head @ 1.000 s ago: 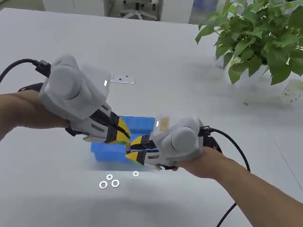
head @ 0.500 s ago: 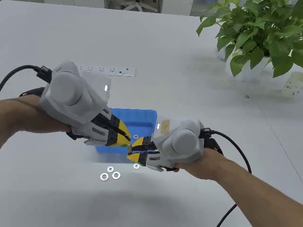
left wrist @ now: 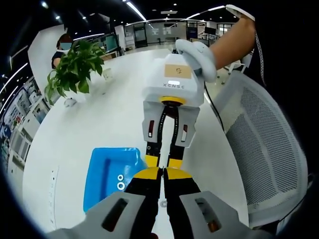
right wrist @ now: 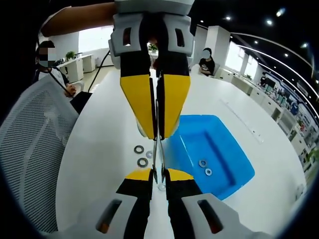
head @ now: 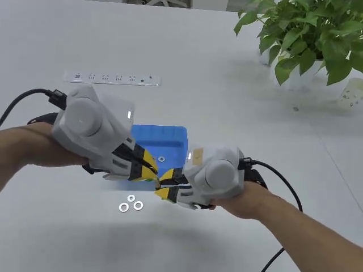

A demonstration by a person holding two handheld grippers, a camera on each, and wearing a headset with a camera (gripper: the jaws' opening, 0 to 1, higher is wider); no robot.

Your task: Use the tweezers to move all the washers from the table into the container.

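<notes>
- At the blue container's (head: pixel 173 135) near edge, left claw (head: pixel 152 169) and right claw (head: pixel 163 185) meet tip to tip, both clamped together on the tweezers (right wrist: pixel 157 154).
- Two washers (right wrist: pixel 203 163) lie inside it; three loose washers (head: pixel 138 205) lie on the bench (head: pixel 227 85) just beside it.

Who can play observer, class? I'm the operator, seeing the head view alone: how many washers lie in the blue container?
Observer: Two washers lie in the container, close together.
Operator: Where are the tweezers?
Observer: The tweezers run from the left tool down into the right tool; both are shut on them.
Operator: Anything at their tips?
Observer: Another washer, beside the container; gripped or lying loose, I cannot tell.
</notes>
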